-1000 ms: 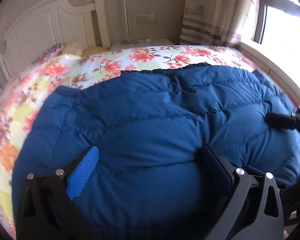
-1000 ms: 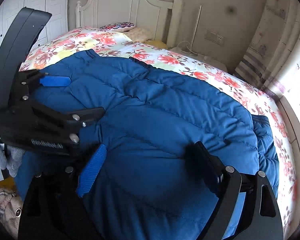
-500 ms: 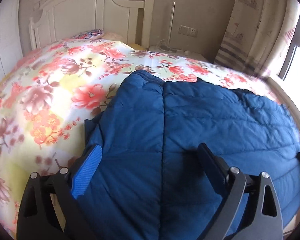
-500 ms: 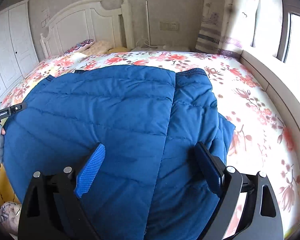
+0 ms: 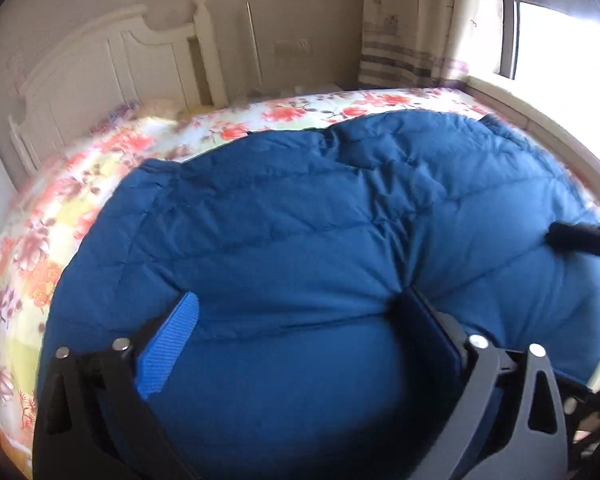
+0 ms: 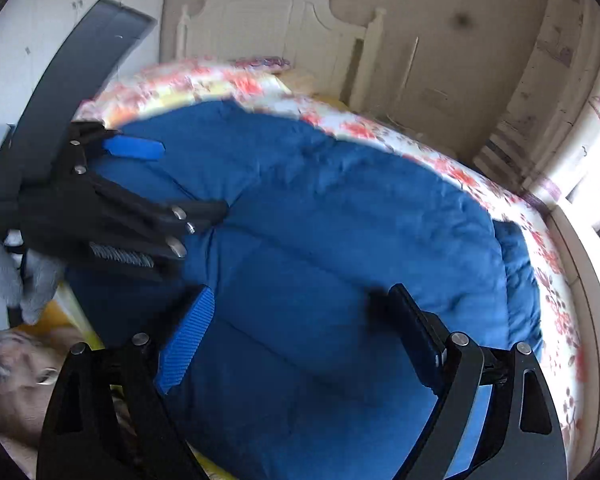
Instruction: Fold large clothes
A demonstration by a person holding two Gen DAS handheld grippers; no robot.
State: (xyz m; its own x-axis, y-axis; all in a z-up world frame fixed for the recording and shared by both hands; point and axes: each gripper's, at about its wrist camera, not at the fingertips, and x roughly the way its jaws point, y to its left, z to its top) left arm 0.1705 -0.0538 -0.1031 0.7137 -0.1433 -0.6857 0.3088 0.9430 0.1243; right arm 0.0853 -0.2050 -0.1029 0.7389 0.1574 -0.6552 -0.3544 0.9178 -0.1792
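Note:
A large blue quilted down coat [image 5: 300,220] lies spread on the bed, folded over itself. It fills the right wrist view [image 6: 340,240] too. My left gripper [image 5: 296,312] is open, its fingers pressed down on the coat's near edge. My right gripper [image 6: 296,312] is open and sits over the coat's near right part. The left gripper also shows at the left of the right wrist view [image 6: 140,184], fingers spread on the coat. One right fingertip [image 5: 572,236] shows at the right edge of the left wrist view.
The bed has a floral sheet [image 5: 80,184] and a white headboard [image 5: 112,72]. A curtain [image 5: 412,20] and a bright window [image 5: 560,20] are at the right. A low ledge [image 6: 588,264] runs along the bed's right side. Floor clutter [image 6: 16,364] lies at the lower left.
Both grippers swung apart half a second ago, toward the coat's left and right sides, and have come back side by side over its near edge. The jaws stay open.

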